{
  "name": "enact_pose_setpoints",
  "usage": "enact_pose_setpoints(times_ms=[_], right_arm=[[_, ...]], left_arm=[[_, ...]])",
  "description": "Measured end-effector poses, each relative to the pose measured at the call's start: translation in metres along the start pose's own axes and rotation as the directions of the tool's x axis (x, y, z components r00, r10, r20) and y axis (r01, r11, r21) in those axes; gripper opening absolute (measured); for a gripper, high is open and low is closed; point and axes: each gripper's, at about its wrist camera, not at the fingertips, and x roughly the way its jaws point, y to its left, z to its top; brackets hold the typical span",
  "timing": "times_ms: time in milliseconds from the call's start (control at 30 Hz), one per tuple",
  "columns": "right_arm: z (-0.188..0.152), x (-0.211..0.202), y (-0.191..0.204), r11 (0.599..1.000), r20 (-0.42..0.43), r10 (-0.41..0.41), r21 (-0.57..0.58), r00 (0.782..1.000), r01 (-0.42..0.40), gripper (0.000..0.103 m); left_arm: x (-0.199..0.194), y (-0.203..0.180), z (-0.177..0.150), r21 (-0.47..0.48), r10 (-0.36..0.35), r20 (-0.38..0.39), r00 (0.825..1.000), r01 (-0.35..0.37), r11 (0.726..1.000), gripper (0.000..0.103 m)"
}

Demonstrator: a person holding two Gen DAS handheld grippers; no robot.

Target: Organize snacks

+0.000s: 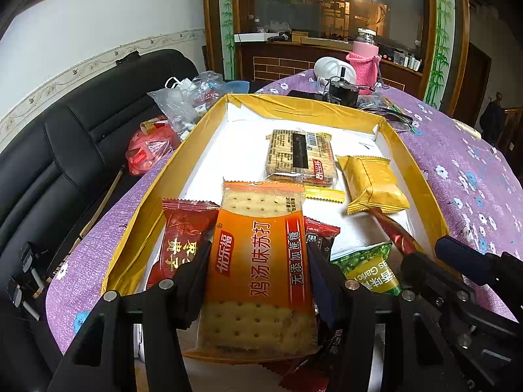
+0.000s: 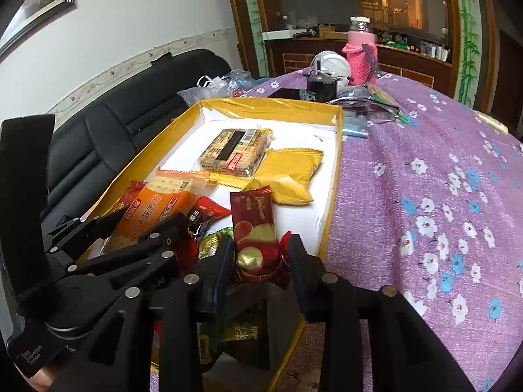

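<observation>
An orange soda-cracker pack (image 1: 260, 261), clear at both ends so the pale dimpled crackers show, sits clamped lengthwise in the left claw (image 1: 258, 261), held above the near end of the yellow-walled box (image 1: 421, 176) on the purple flowered table (image 2: 425, 170). The right claw (image 2: 260, 258) stands around a dark red packet (image 2: 253, 228) with a gold disc printed on it; a narrow gap shows at each pad, so it is parted, not pressing. Deeper in the box lie a brown printed cracker block (image 1: 300, 156) and a yellow pouch (image 1: 372, 183). Only the left wrist view shows the red packet (image 1: 183, 238) beside the crackers and the green garlic-pea bag (image 1: 369, 268) clearly. The right wrist view alone shows the picture frame (image 2: 42, 6) on the wall.
</observation>
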Motion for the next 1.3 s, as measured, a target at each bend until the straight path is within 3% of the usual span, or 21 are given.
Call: enact_pose_setpoints(times_ms=[400, 567, 700, 833, 1300], right_arm=[[-0.003, -0.011, -0.002, 1.000, 0.046, -0.010, -0.014, 0.999, 0.011, 0.043], [-0.008, -0.025, -0.009, 0.997, 0.087, -0.073, 0.004, 0.994, 0.073, 0.067], [-0.013, -0.038, -0.009, 0.994, 0.115, -0.111, -0.003, 0.987, 0.112, 0.069], [-0.023, -0.052, -0.004, 0.987, 0.154, -0.151, -0.033, 0.976, 0.158, 0.083], [-0.056, -0.086, -0.019, 0.957, 0.213, -0.272, -0.042, 0.939, 0.287, 0.091]], left_arm=[[-0.001, -0.004, -0.002, 0.019, 0.037, 0.008, 0.999, -0.037, 0.999, 0.068], [-0.005, -0.005, -0.003, 0.020, 0.038, 0.025, 0.999, -0.039, 0.999, 0.079], [-0.012, -0.006, -0.004, 0.014, 0.044, 0.050, 0.998, -0.045, 0.999, 0.088], [-0.017, -0.007, -0.007, 0.013, 0.047, 0.069, 0.997, -0.048, 0.999, 0.091], [-0.034, -0.030, -0.018, 0.076, 0.036, 0.126, 0.991, -0.046, 0.996, 0.102]])
